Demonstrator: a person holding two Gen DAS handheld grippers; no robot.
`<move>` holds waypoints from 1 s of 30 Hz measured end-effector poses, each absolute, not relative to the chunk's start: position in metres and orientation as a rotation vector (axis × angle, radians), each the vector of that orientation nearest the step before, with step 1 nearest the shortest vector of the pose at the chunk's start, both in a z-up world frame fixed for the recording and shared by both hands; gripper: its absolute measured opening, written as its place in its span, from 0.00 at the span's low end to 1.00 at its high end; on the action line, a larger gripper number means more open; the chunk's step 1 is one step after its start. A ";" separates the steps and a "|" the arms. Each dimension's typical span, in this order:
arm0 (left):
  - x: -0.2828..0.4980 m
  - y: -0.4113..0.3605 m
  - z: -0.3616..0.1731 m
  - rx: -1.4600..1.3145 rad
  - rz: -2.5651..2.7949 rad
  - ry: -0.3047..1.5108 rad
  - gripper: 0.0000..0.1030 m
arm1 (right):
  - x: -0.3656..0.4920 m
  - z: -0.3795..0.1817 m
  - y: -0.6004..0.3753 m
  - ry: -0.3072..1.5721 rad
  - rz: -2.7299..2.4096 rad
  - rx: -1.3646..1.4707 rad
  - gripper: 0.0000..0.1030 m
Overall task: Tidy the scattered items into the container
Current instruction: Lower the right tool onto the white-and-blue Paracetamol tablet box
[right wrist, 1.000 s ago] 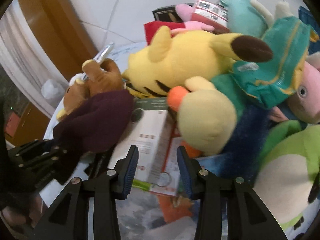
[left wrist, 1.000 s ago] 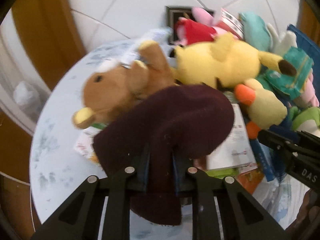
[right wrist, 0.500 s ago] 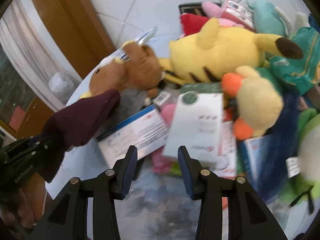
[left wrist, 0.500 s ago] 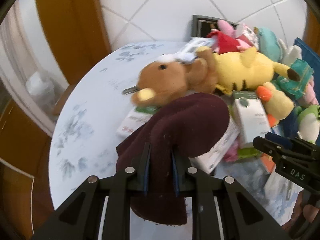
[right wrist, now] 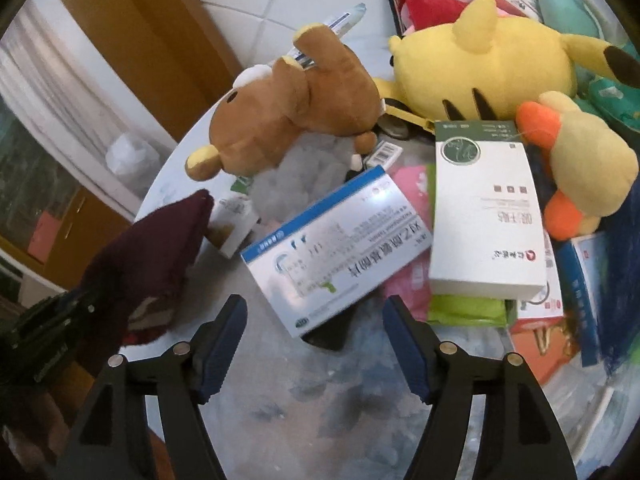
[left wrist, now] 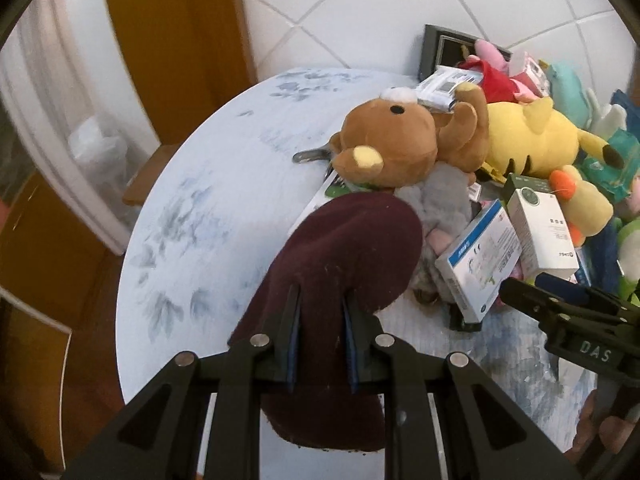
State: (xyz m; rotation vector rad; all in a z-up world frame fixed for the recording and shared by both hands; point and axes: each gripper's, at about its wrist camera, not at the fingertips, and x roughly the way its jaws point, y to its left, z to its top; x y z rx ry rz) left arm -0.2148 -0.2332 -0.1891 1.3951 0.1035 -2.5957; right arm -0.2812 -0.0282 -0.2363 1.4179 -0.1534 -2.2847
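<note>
At lower centre of the left wrist view, the left hand-held gripper [left wrist: 320, 344] is seen pressed together on a dark maroon cloth [left wrist: 344, 256], which is pinched between its pads and held above the pale round desk [left wrist: 192, 208]. In the right wrist view, the right hand-held gripper [right wrist: 314, 344] is caught opening, its blue pads spread with nothing between them; it is pointed at a blue-and-white medicine box [right wrist: 336, 248] lying tilted just beyond the tips.

No container can be made out in either view, so nothing can be confirmed as stowed. The task is judged to be at an early stage: one item is in hand and the bulk of the clutter is left on the desk.

Remaining items noted, all crowded at the right and upper right of the frames:
- a brown plush bear [right wrist: 288, 120], lying on its side
- a yellow plush with brown stripes [right wrist: 488, 64], behind the bear
- a yellow duck plush [right wrist: 580, 168] at the right edge
- a white box with a green top [right wrist: 484, 208], resting on pink and green packets
- further boxes and soft toys beyond, too jumbled to be told apart.

The left part of the desk is bare.
</note>
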 end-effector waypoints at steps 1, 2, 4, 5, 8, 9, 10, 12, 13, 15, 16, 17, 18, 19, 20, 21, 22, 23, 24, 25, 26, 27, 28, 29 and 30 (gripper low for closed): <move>-0.219 -0.236 -0.188 1.392 -2.616 0.093 0.18 | -0.283 -0.235 -0.031 -0.163 -2.306 1.423 0.71; -0.226 -0.240 -0.186 1.392 -2.647 0.083 0.18 | -0.285 -0.236 -0.033 -0.183 -2.328 1.431 0.79; -0.238 -0.244 -0.184 1.397 -2.697 0.054 0.17 | -0.289 -0.238 -0.036 -0.225 -2.371 1.448 0.91; -0.248 -0.249 -0.184 1.412 -2.734 0.025 0.17 | -0.291 -0.238 -0.038 -0.247 -2.392 1.456 0.91; -0.271 -0.258 -0.188 1.461 -2.809 -0.050 0.17 | -0.297 -0.246 -0.043 -0.388 -2.465 1.497 0.91; -0.278 -0.261 -0.191 1.481 -2.828 -0.075 0.17 | -0.300 -0.249 -0.046 -0.414 -2.481 1.515 0.91; -0.285 -0.262 -0.200 1.524 -2.834 -0.104 0.17 | -0.303 -0.253 -0.049 -0.439 -2.497 1.534 0.91; -0.295 -0.266 -0.219 1.613 -2.831 -0.141 0.18 | -0.309 -0.262 -0.057 -0.491 -2.535 1.578 0.91; -0.298 -0.268 -0.228 1.659 -2.824 -0.149 0.18 | -0.309 -0.266 -0.061 -0.490 -2.553 1.600 0.90; -0.303 -0.272 -0.244 1.733 -2.815 -0.165 0.19 | -0.308 -0.269 -0.066 -0.477 -2.585 1.631 0.87; -0.303 -0.272 -0.248 1.747 -2.816 -0.165 0.26 | -0.306 -0.269 -0.067 -0.466 -2.601 1.640 0.85; -0.304 -0.273 -0.251 1.763 -2.816 -0.163 0.40 | -0.304 -0.270 -0.069 -0.455 -2.616 1.648 0.83; -0.305 -0.271 -0.253 1.780 -2.810 -0.184 0.50 | -0.303 -0.270 -0.070 -0.442 -2.624 1.661 0.82; -0.306 -0.270 -0.255 1.795 -2.804 -0.206 0.67 | -0.301 -0.270 -0.069 -0.460 -2.627 1.669 0.82; -0.305 -0.269 -0.257 1.795 -2.812 -0.224 0.78 | -0.301 -0.271 -0.067 -0.485 -2.629 1.672 0.82; -0.303 -0.268 -0.259 1.799 -2.821 -0.228 0.79 | -0.300 -0.272 -0.066 -0.509 -2.630 1.674 0.82; -0.302 -0.267 -0.262 1.816 -2.831 -0.220 0.79 | -0.300 -0.273 -0.066 -0.517 -2.636 1.676 0.82; -0.301 -0.266 -0.265 1.835 -2.840 -0.212 0.79 | -0.300 -0.274 -0.065 -0.523 -2.642 1.678 0.82; -0.301 -0.266 -0.269 1.866 -2.835 -0.200 0.78 | -0.300 -0.276 -0.065 -0.530 -2.649 1.681 0.80; -0.300 -0.265 -0.273 1.884 -2.826 -0.195 0.60 | -0.300 -0.278 -0.068 -0.506 -2.643 1.695 0.78; -0.298 -0.265 -0.276 1.902 -2.817 -0.189 0.39 | -0.300 -0.279 -0.070 -0.484 -2.638 1.703 0.77; -0.297 -0.264 -0.280 1.919 -2.808 -0.183 0.38 | -0.298 -0.277 -0.072 -0.455 -2.641 1.706 0.76; -0.296 -0.263 -0.282 1.934 -2.801 -0.178 0.36 | -0.295 -0.276 -0.075 -0.426 -2.644 1.709 0.76; -0.293 -0.264 -0.278 1.922 -2.814 -0.177 0.34 | -0.292 -0.274 -0.075 -0.425 -2.647 1.703 0.76; -0.291 -0.264 -0.274 1.909 -2.827 -0.175 0.33 | -0.288 -0.273 -0.074 -0.426 -2.650 1.697 0.76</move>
